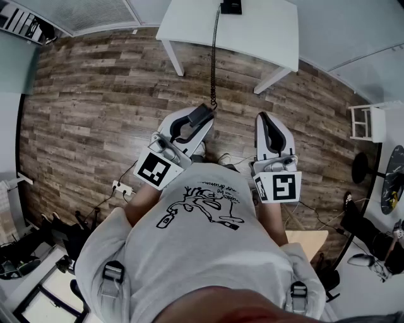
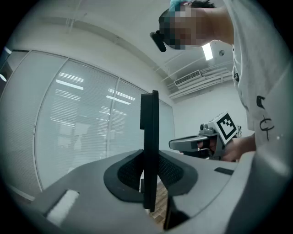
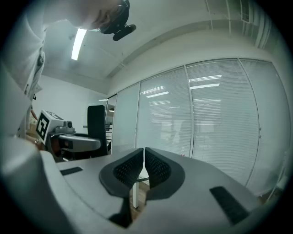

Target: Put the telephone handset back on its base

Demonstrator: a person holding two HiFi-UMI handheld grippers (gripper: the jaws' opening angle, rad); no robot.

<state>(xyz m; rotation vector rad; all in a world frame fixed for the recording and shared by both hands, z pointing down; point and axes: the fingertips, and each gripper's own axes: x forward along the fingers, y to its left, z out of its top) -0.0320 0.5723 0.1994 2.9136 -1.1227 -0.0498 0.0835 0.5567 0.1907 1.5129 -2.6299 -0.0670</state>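
Left hand-held gripper: pinching the handset, held level in front of the person's waist.
Right hand-held gripper: pads pressed together with nothing between them, level, to the right of the left one and apart from it.
Handset: in the left grip over the floor, well apart from the base.
Base: at the far edge of the white worktop.
Cord: coiled, running from the handset's far end up to the base.
Why held so: the pads clamp the handset's thin sides, which probably leaves its broad face free to drop into the cradle. The idle right one looks kept spare, perhaps to steady the base.
Head view alone shows: the base, the worktop, the cord, and how far the handset is from home.
Left gripper view alone shows: the handset edge-on, a narrow dark slab standing upright between the pads and rising well above them.
Right gripper view alone shows: its own pads meeting, and the handset's broad side in the other grip.
Step in hand: carry to the far worktop, by my reading.
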